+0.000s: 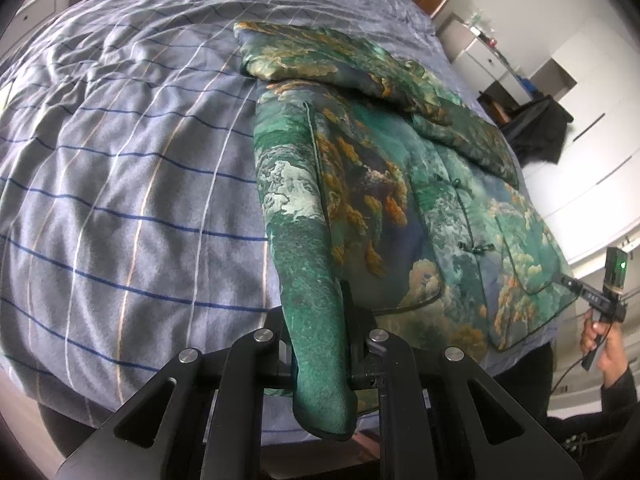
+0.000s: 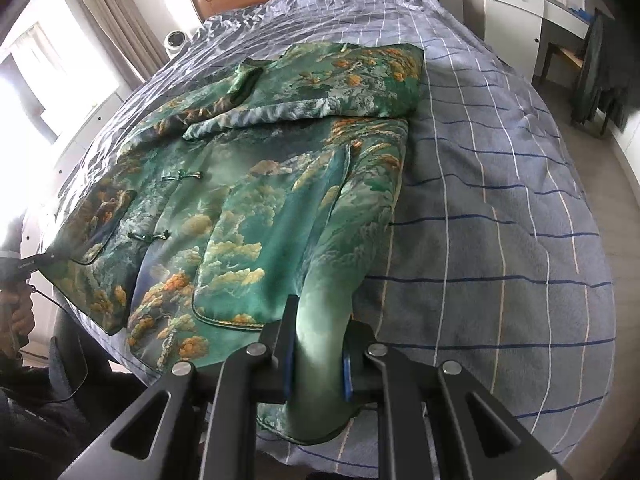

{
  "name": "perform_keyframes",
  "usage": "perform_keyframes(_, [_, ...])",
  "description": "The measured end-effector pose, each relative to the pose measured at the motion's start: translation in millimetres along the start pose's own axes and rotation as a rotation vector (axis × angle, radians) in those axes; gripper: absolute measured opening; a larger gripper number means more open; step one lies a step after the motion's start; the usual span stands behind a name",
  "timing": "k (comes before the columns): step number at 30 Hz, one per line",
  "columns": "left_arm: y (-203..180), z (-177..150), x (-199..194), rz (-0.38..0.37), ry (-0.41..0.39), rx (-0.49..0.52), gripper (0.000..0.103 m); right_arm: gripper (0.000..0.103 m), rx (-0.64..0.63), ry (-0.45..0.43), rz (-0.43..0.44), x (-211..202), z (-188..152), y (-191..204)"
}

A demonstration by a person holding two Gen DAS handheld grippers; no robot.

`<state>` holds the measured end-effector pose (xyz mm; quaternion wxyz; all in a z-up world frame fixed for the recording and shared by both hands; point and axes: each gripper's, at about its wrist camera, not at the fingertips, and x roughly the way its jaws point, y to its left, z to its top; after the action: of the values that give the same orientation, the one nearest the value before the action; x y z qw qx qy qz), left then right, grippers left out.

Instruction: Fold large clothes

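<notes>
Sleeves already folded across the green-and-gold brocade jacket (image 1: 400, 184); left claw (image 1: 320, 344) and right claw (image 2: 318, 356) pinch its near hem corners, bottom fold pending.

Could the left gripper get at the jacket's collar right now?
Probably not: the left gripper is shut on a bottom corner of the jacket, and the collar lies at the far end under the folded sleeves.

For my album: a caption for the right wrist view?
Right gripper pinching the green patterned jacket's hem corner above a checked bedspread.
</notes>
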<state>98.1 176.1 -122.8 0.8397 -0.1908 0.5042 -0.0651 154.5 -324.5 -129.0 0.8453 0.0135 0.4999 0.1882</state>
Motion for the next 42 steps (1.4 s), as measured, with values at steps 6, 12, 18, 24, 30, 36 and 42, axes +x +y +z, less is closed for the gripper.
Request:
perform_keyframes(6, [1.6, -4.3, -7.4, 0.004, 0.008, 0.002, 0.013, 0.017, -0.008, 0.005, 0.015, -4.3, -0.8, 1.1])
perform_keyframes(12, [7.4, -14.5, -19.7, 0.007, 0.037, 0.003, 0.013, 0.017, -0.015, 0.036, 0.03, -10.8, -1.5, -2.9])
perform_keyframes(18, [22.3, -41.7, -31.5, 0.033, 0.125, -0.017, 0.013, 0.016, -0.021, 0.106, 0.071, -27.4, -17.9, 0.9])
perform_keyframes(24, [29.7, -47.7, -53.5, -0.005, 0.176, -0.052, 0.012, 0.013, 0.071, 0.21, 0.188, -40.1, -44.1, -2.6])
perform_keyframes(30, [44.1, 19.5, -97.4, -0.185, 0.028, -0.168, 0.011, 0.013, 0.221, 0.025, 0.411, -89.5, 0.0, -31.4])
perform_keyframes(36, [32.0, 141.6, -82.8, -0.2, -0.113, -0.158, 0.011, 0.013, 0.25, -0.153, 0.467, -81.4, 104.8, -59.3])
perform_keyframes(42, [13.7, 237.3, -4.4, -0.083, -0.113, -0.122, 0.014, 0.013, 0.332, -0.21, 0.416, -4.2, 213.1, -92.9])
